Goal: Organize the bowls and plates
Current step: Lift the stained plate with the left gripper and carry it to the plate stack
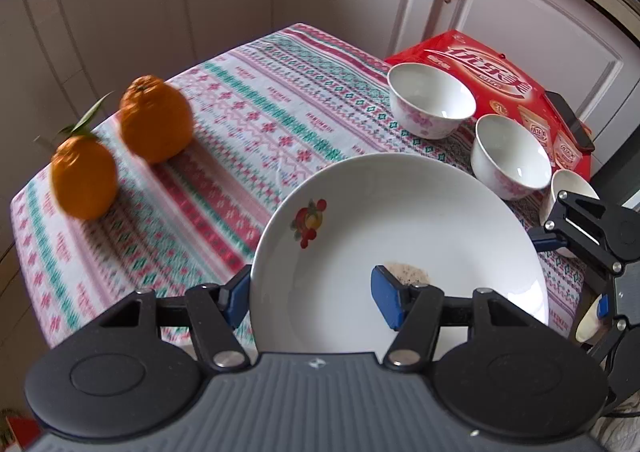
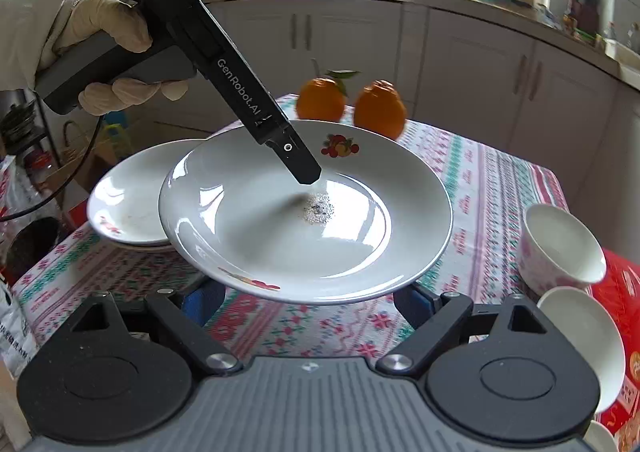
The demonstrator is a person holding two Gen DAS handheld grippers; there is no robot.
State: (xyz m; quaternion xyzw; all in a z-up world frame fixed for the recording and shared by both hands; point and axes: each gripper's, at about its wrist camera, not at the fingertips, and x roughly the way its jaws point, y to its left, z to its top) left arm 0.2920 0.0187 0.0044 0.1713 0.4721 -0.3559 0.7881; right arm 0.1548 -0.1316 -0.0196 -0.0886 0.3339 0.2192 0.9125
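Note:
My left gripper point(image 1: 310, 292) is shut on a white plate with a fruit print point(image 1: 400, 228). One blue pad lies on the plate's inside and the other is under its rim. In the right wrist view this plate point(image 2: 304, 219) hangs tilted above the table, with the left gripper's black finger point(image 2: 300, 163) on it. A second white plate point(image 2: 128, 203) lies on the cloth at the left. Three white bowls with pink flowers point(image 1: 432, 103) point(image 1: 512, 155) point(image 1: 568, 183) stand at the right. My right gripper point(image 2: 308, 310) is open below the held plate's near rim, its fingertips hidden by that rim.
Two oranges point(image 1: 156, 119) point(image 1: 84, 175) sit at the table's far corner. A red box point(image 1: 480, 59) with a dark phone point(image 1: 568, 119) on it lies behind the bowls. A gloved hand point(image 2: 100, 23) holds the left gripper. White cabinets surround the patterned tablecloth point(image 1: 248, 103).

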